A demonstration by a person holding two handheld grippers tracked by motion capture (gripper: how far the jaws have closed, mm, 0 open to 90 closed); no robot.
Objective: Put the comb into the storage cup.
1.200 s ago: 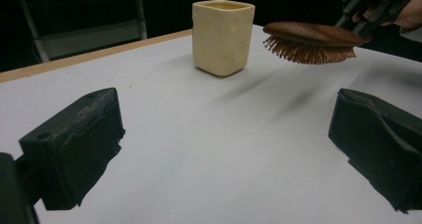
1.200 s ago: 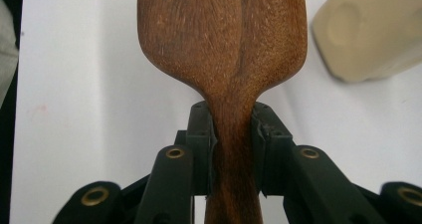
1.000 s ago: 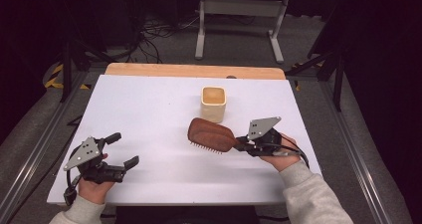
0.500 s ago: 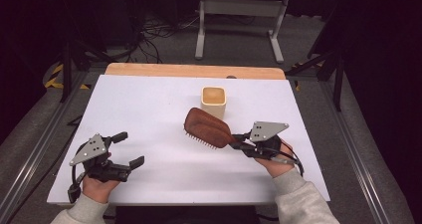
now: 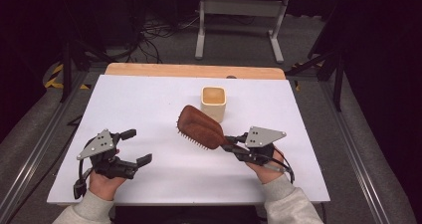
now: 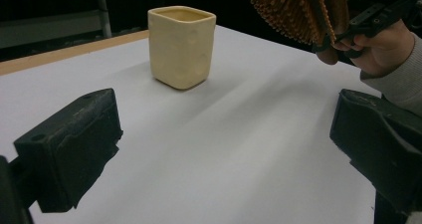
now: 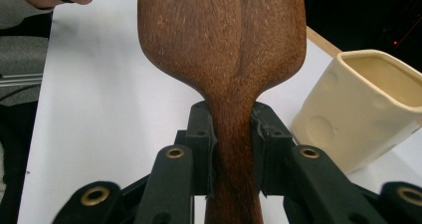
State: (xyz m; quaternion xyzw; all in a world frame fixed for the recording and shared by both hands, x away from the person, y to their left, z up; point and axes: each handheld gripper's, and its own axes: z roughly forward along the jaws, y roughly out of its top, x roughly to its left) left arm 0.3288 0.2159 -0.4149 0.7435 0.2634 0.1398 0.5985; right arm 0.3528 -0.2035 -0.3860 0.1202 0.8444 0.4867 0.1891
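I note the white flat surface [image 5: 149, 104] first. My right gripper [image 5: 232, 145] has its fingers clamped on the handle of the brown wooden paddle hairbrush [image 5: 200, 127], bristles down; its long axis points toward the cream square ceramic cup [image 5: 214, 103] just beyond the brush head. My left gripper [image 5: 134, 147] hangs well left of the cup, fingers apart, holding nothing.

We see a white table [image 5: 149, 109] with a strip of bare wood [image 5: 194, 70] along its far edge. Behind it, on the grey floor [image 5: 239, 45], stands a pale metal frame [image 5: 241, 7] on two legs, and dark cables [image 5: 159, 30] lie tangled near it. Yellow-and-black tape [image 5: 54, 77] marks the floor at the left.
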